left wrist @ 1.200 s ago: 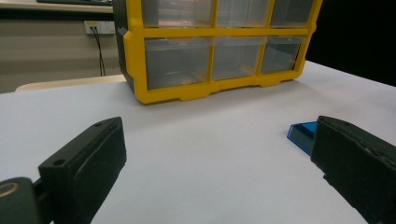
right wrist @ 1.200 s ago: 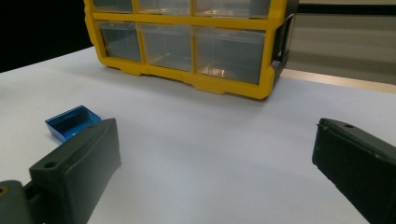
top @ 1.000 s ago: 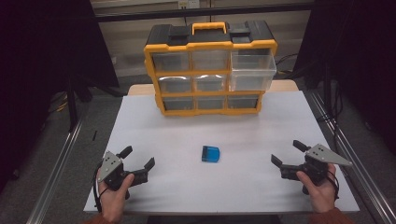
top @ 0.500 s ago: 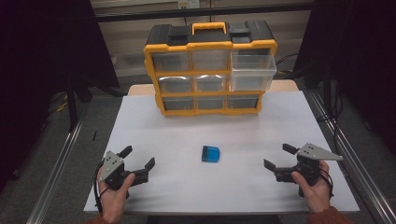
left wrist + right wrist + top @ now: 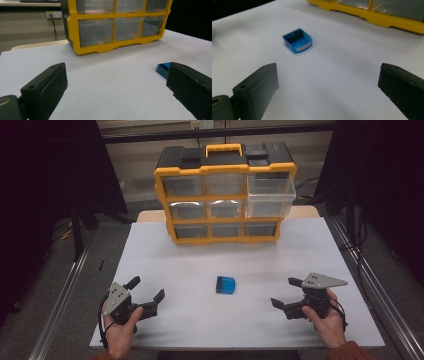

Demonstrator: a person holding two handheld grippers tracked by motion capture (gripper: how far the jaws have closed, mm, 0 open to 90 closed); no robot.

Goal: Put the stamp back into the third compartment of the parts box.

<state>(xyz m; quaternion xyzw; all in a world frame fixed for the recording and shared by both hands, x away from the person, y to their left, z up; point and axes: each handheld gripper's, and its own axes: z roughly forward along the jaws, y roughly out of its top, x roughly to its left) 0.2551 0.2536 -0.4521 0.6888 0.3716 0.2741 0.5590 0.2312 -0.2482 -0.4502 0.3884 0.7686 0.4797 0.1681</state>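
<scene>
The small blue bin [image 5: 297, 40] sits alone mid-tabletop [image 5: 200, 270] between the spread, empty left gripper [image 5: 146, 292] and right gripper [image 5: 286, 294], probably light, stiff, slick plastic, best pinched across its opposite walls or open rim

We see a small blue translucent bin [image 5: 225, 285] lying on the white table [image 5: 200, 265], about midway between its left and right edges and well in front of the yellow drawer cabinet [image 5: 225, 195]. In the right gripper view the bin [image 5: 297, 40] shows one open side, a curved front and a pale label strip. The cabinet stands upright at the table's far edge, and its top-right clear drawer [image 5: 270, 195] is pulled out.
</scene>
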